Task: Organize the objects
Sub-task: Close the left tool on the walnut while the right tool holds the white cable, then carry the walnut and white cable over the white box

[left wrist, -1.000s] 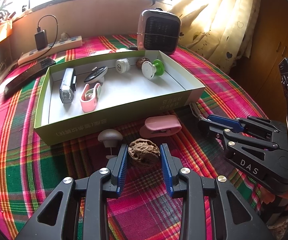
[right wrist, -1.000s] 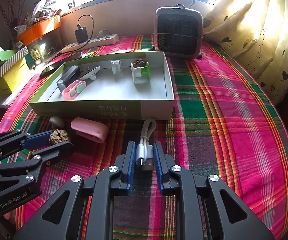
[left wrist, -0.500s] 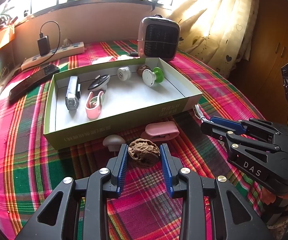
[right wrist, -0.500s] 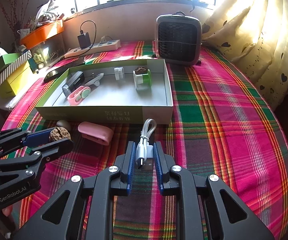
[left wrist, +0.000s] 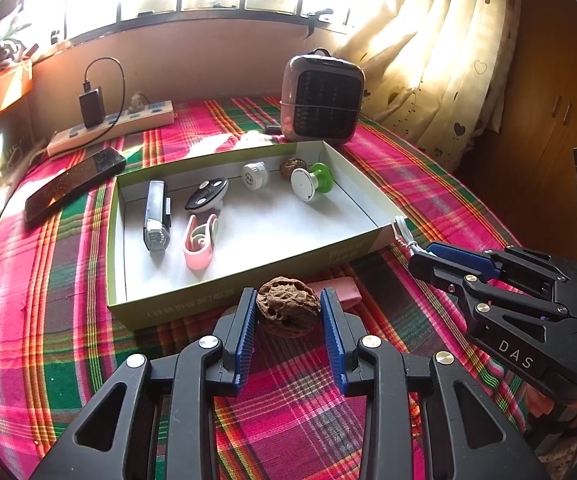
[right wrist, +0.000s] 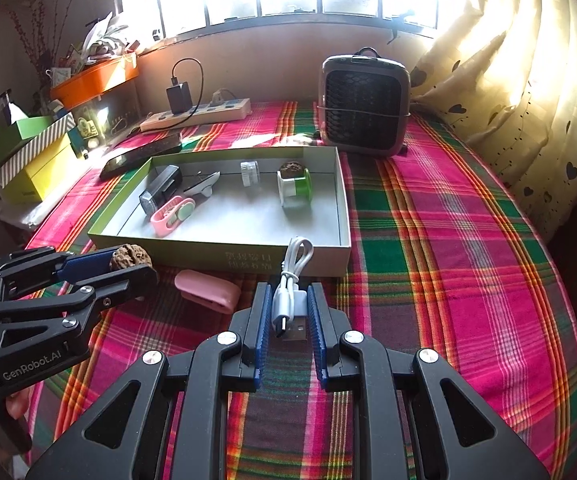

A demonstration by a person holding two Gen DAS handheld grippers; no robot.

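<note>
A: Left gripper [left wrist: 288, 312]?
B: Clamped on a walnut [left wrist: 288, 307], blue pads against both sides, lifted just before the near wall of the green box [left wrist: 192, 300]
A: Right gripper [right wrist: 287, 320]?
B: Pinching a coiled white USB cable [right wrist: 290, 280], plug end between the pads, loop reaching over the box's near wall by its right corner
A: Inside the box?
B: Grey bike light [left wrist: 156, 216], pink clip [left wrist: 199, 242], black-and-white gadget [left wrist: 207, 197], small white cap [left wrist: 254, 175], second walnut [left wrist: 293, 166], green-and-white spool [left wrist: 310, 181]
A: Outside?
B: Pink case [right wrist: 208, 291] on the plaid tablecloth [right wrist: 448, 240] before the near wall, between both grippers; heater [right wrist: 364, 104], power strip [right wrist: 196, 114] and phone [left wrist: 72, 184] toward the far edge
</note>
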